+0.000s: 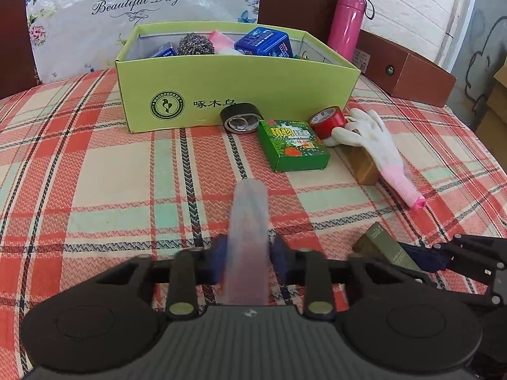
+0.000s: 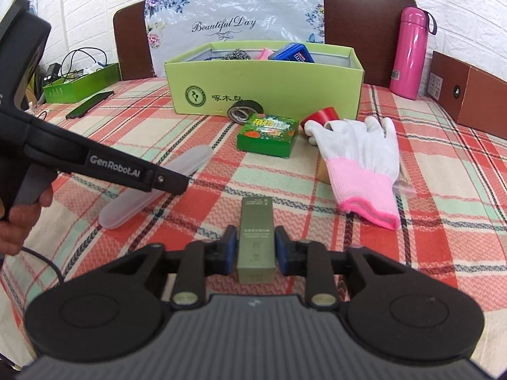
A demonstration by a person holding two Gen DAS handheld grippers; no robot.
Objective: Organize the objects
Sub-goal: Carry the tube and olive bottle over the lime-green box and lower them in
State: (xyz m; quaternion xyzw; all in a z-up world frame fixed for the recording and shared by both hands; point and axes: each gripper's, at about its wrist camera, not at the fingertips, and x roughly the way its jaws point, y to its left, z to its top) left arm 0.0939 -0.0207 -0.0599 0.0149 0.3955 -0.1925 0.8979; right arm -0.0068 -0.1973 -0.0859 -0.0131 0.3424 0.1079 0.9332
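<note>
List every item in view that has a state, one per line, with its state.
Left gripper: shut on the translucent case.
Right gripper: shut on the olive box.
Green carton: open-topped, partly filled.
Pink bottle: upright, capped.
Black tape roll: leaning against the carton.
Red tape roll: tilted, the glove's fingers on it.
White glove: lying flat.
Green packet: closed, flat.

Both wrist views face the green box closely.
</note>
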